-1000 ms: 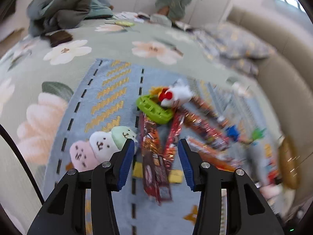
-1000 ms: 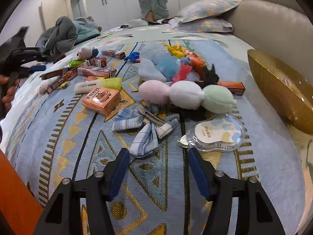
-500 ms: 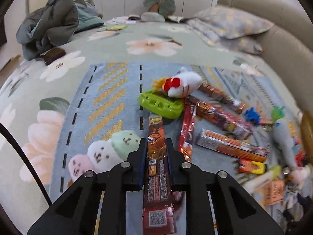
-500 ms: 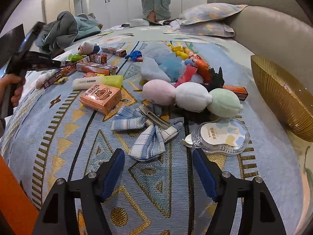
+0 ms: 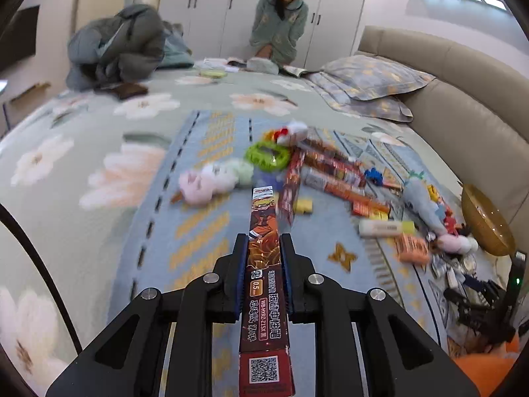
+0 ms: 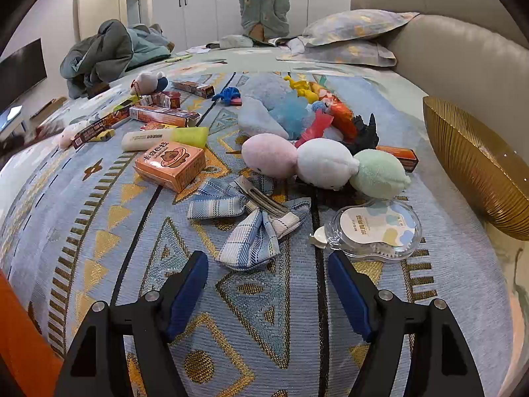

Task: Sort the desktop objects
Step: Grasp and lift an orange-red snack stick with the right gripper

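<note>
— What are you holding, and where is it?

— My left gripper (image 5: 264,241) is clamping 1 long red pen box (image 5: 264,284), lengthwise between the 2 blue pads. It is hanging above the patterned blanket (image 5: 198,231), its far end pointing toward the 1 pink, white and green plush (image 5: 216,180). Half a second ago it was low among the clutter; now it is lifted clear.

— And the other claw?

— My right gripper (image 6: 267,278) is hovering with its 2 fingers spread wide, gripping nothing, much as it was before, only slightly nearer the 1 plaid bow clip (image 6: 251,218).

— What is lying around that?

— I am seeing 1 orange box (image 6: 170,162), 1 second 3-colour plush (image 6: 325,165), 1 clear sticker case (image 6: 377,228) and 1 gold bowl (image 6: 476,162) at the right edge. Farther back, 1 green ring (image 5: 267,156).
</note>
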